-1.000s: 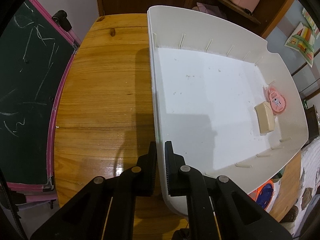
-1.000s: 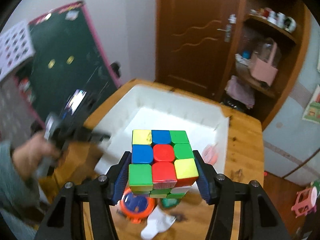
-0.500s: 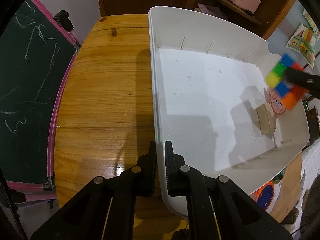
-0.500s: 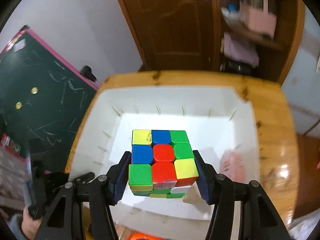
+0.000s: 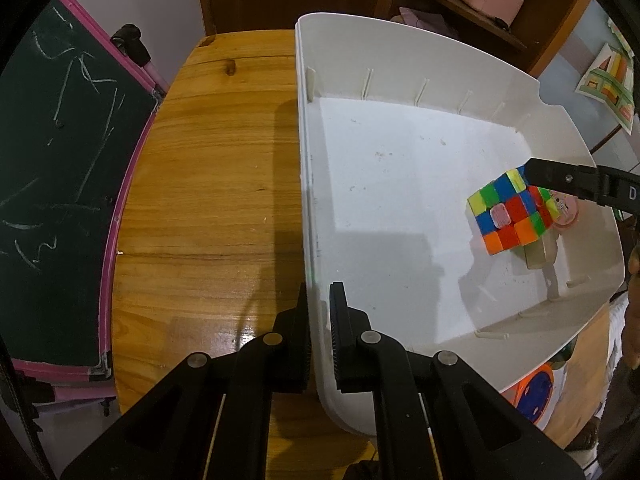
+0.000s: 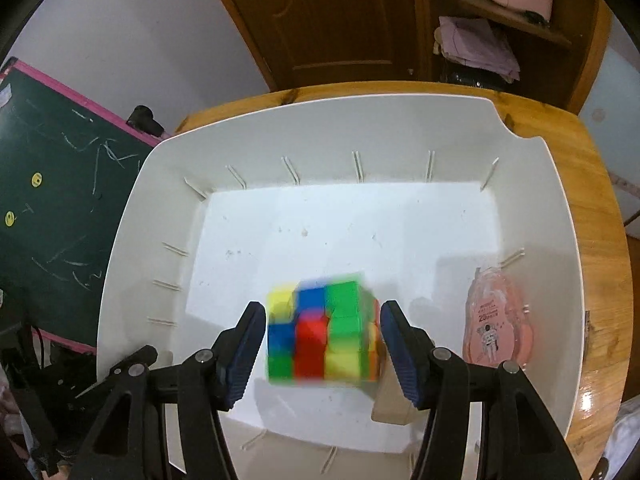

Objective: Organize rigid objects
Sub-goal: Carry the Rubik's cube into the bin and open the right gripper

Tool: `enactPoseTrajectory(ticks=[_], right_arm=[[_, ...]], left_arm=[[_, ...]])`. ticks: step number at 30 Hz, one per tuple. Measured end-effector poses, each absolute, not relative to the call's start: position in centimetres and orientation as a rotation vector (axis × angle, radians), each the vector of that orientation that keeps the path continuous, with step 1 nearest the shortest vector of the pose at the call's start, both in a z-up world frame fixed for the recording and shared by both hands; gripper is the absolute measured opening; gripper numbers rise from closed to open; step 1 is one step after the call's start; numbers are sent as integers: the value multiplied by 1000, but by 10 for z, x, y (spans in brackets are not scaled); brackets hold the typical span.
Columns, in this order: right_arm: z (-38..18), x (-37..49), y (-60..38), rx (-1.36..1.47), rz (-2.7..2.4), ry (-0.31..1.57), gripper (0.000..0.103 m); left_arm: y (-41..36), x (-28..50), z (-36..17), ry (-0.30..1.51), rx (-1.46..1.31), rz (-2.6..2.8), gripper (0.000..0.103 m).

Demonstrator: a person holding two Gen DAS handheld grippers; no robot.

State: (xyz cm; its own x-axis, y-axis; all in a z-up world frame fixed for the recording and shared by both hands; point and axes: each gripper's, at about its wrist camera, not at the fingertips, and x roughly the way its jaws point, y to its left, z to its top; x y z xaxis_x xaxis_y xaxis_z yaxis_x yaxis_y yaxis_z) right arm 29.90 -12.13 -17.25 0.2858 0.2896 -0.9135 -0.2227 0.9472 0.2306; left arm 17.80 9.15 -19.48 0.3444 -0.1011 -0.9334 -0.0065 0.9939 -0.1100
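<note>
A multicoloured puzzle cube (image 6: 322, 334) is blurred between the pads of my right gripper (image 6: 323, 354), which stand apart from its sides; it hangs just above the floor of the white bin (image 6: 132, 240). In the left wrist view the cube (image 5: 508, 218) is tilted at the bin's right side, one right finger (image 5: 560, 178) by it. My left gripper (image 5: 319, 336) is shut on the bin's near wall (image 5: 316, 264). A pink round case (image 6: 496, 322) and a beige block (image 6: 394, 400) lie in the bin.
The bin rests on a round wooden table (image 5: 216, 184). A green chalkboard with a pink frame (image 5: 60, 168) stands to the left. An orange and blue object (image 5: 534, 394) lies beyond the bin's near right rim. A door and shelves are behind.
My right gripper carried the cube down into the bin and its fingers have opened off it; the cube is now blurred and tilted. My left gripper has kept its grip on the bin wall.
</note>
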Motion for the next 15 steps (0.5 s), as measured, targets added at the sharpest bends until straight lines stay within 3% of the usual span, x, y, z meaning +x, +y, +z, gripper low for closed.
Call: enactPoseTrajectory(ticks=[15], right_arm=[[-135,255,-118,-90,395,1109,60]], left_arm=[[91,178,-195,1219,-95,-55,8]])
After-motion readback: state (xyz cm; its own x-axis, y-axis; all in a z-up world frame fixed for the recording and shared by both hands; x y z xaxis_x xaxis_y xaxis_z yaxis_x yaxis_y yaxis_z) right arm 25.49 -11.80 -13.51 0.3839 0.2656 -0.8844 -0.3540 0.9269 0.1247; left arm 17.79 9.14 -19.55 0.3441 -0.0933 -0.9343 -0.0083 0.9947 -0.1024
